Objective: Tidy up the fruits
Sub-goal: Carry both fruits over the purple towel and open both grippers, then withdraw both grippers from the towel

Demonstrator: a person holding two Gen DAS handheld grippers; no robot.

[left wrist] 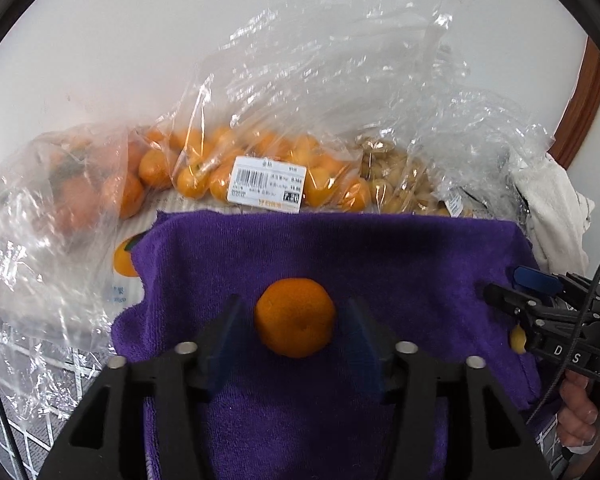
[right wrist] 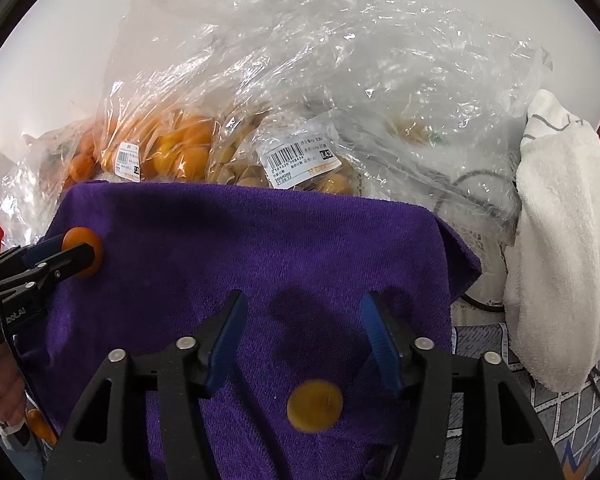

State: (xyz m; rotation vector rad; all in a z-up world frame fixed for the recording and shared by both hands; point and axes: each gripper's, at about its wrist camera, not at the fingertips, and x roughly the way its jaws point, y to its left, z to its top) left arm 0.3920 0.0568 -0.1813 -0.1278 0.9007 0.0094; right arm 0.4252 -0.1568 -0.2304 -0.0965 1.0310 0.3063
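Note:
A purple towel (left wrist: 340,248) lies spread in front of the fruit bags; it also shows in the right wrist view (right wrist: 260,240). My left gripper (left wrist: 295,322) is open, with a mandarin (left wrist: 295,322) resting on the towel between its jaws, gaps on both sides. The mandarin also shows in the right wrist view (right wrist: 85,251), beside the left gripper (right wrist: 66,256). My right gripper (right wrist: 304,328) is open and empty. A small yellow-orange fruit (right wrist: 315,406), blurred, sits below its jaws on the towel. It also shows in the left wrist view (left wrist: 517,339) under the right gripper (left wrist: 512,300).
Clear plastic bags of mandarins (left wrist: 260,168) and of small yellowish fruits (left wrist: 400,184) lie behind the towel against a white wall. Another bag of orange fruit (left wrist: 72,192) is at the left. A white towel (right wrist: 560,240) is heaped at the right.

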